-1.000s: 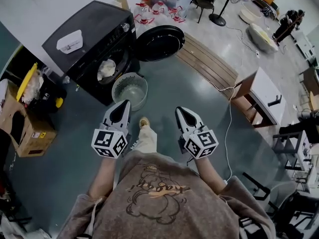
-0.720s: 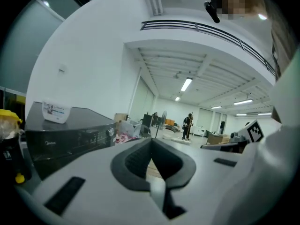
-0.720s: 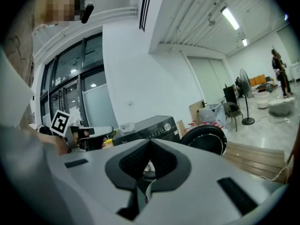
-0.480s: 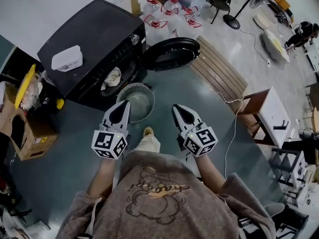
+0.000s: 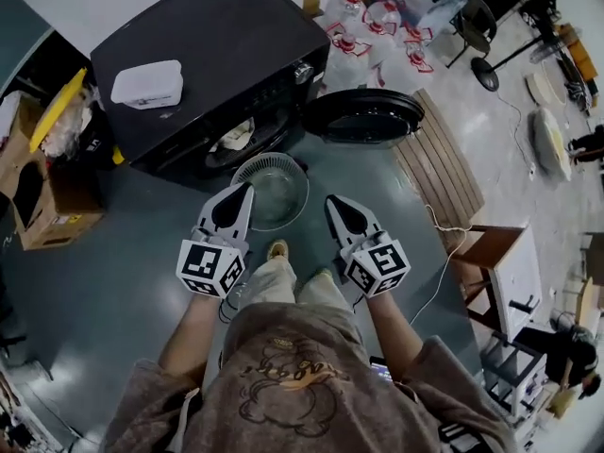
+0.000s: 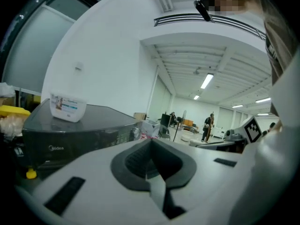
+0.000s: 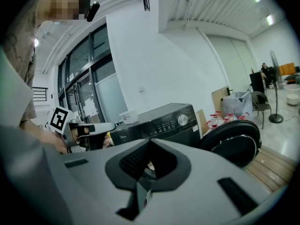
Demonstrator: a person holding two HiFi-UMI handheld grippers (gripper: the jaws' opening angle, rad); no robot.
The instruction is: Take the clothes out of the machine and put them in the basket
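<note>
Head view: looks down on black machine [image 5: 217,50] at 11 o'clock, round door [image 5: 363,116] swung open at 1 o'clock. Shows pale clothes [image 5: 236,136] bunched in the drum mouth, with round basket [image 5: 247,166] on the floor just in front of the opening, at 12 o'clock. Puts left gripper [image 5: 245,190] over the basket's 8 o'clock rim in frame and right gripper [image 5: 331,202] just beside its 4 o'clock side. Has both aimed toward the machine, tips pinched closed, gripping nothing. Also picks up white tub [image 5: 146,83] on the machine top, cardboard box [image 5: 42,196] at 9 o'clock, water bottles [image 5: 377,26] beyond the door, wooden slat panel [image 5: 439,163] at 2 o'clock. Left gripper view: confirms jaws pressed together with nothing between them. Looks across the machine lid at 9 o'clock with the white tub on it, and catches the right gripper's marker cube at 3 o'clock and people far off in the hall at 2 o'clock. Right gripper view: confirms jaws together, empty. Faces the machine's control panel at 12 o'clock, with the open door at 3 o'clock, bottles behind it, and the left gripper at 9 o'clock. Hides clothes and basket behind the gripper body here.
</note>
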